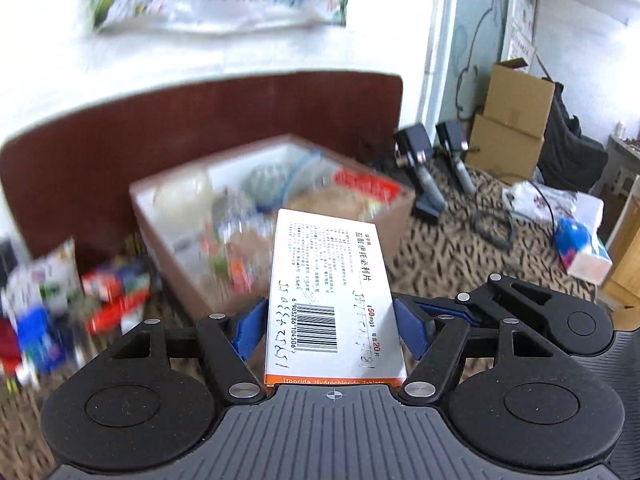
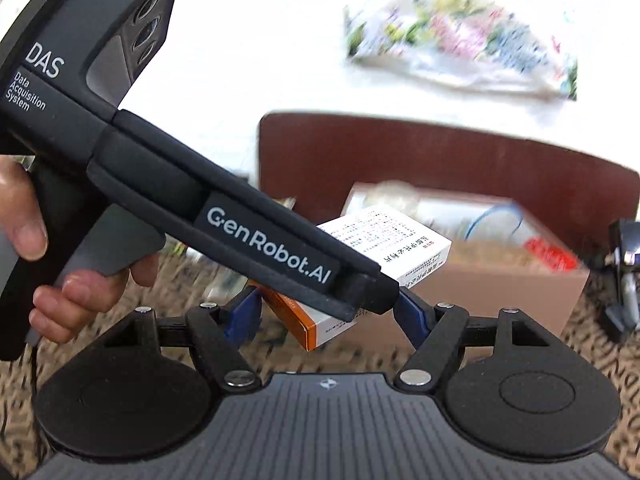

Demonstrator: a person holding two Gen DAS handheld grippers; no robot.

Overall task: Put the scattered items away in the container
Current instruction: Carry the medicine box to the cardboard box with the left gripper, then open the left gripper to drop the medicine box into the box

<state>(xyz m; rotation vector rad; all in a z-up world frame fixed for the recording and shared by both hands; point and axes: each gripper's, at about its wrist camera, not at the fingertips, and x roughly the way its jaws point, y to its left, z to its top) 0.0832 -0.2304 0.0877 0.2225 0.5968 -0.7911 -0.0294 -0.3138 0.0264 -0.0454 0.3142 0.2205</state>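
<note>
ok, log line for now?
left gripper: jaws shut on white-and-orange medicine box | box: near brown cardboard container | right gripper: jaws open

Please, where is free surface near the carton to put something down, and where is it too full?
Free: the patterned cover right of the carton, bordered by the black stands, the cable and the tissue pack. Crowded: inside the carton, which looks nearly full, and the packets heaped at its left.
</note>
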